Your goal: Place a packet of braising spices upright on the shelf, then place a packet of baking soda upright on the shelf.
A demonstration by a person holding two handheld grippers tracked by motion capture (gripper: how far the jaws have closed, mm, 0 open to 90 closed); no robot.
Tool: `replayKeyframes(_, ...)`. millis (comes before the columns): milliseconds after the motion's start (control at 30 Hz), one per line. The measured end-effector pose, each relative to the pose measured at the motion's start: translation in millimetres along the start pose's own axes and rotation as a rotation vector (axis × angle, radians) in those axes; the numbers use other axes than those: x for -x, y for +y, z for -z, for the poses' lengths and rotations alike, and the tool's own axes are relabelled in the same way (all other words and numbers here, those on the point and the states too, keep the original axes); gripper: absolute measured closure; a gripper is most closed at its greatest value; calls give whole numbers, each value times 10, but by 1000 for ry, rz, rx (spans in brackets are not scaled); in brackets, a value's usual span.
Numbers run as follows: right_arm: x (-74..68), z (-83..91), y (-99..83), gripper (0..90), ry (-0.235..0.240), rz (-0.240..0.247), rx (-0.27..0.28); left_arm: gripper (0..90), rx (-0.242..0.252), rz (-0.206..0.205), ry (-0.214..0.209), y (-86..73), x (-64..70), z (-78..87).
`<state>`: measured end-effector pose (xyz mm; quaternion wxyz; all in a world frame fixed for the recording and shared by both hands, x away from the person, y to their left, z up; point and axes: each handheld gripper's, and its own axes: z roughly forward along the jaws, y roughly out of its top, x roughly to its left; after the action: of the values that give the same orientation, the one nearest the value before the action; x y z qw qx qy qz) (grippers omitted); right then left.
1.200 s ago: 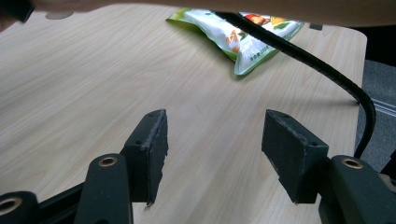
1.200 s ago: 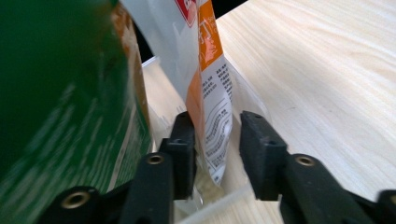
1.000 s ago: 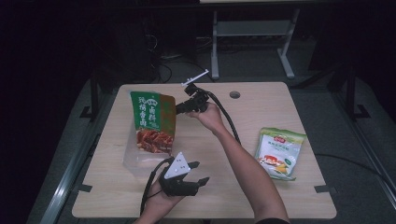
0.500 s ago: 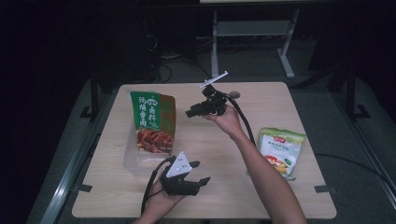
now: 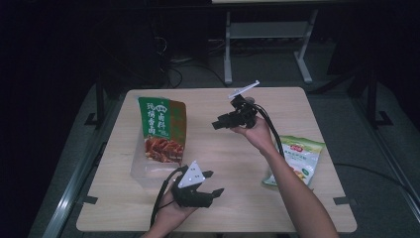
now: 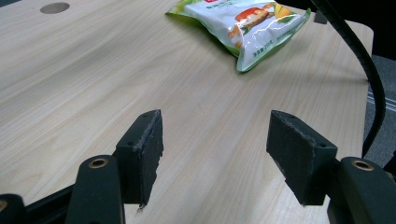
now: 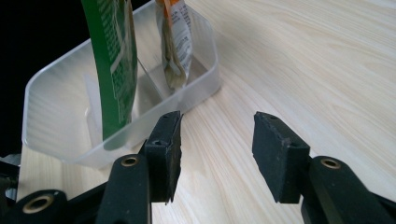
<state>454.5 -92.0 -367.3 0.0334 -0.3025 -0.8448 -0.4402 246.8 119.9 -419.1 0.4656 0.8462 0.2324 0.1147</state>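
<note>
Down at the near edge of the surface [image 5: 233, 163], the left claw [image 5: 212, 182] rests low with its jaws spread wide on nothing. Just beyond it, toward the left edge, a clear plastic bin [image 5: 143, 171] holds a green and orange snack pouch [image 5: 161, 129] standing upright. Near the right edge lies a pale green snack bag [image 5: 297, 161], flat. Farther in, mid-surface, the right claw [image 5: 216, 124] hangs above the wood, jaws parted and empty, pointing toward the bin.

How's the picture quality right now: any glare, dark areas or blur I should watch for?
High view: the table is evenly lit, surroundings nearly black, image soft. Left gripper view: sharp, mild sheen on the snack bag. Right gripper view: the clear container shows pale reflections, the upper left corner black.
</note>
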Motion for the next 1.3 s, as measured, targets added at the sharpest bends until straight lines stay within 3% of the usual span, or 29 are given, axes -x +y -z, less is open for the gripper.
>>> replayKeyframes(533, 19, 469, -268, 454, -80, -20, -7, 346, -12, -12, -7, 3, 9, -34)
replayKeyframes(1033, 30, 761, -598, 417, -141, -34, -31, 336, -14, -12, -14, 17, 5, -61)
replayKeyframes(1300, -17, 857, -741, 405, -143, -38, -37, 334, -13, -15, -14, 18, 10, -59)
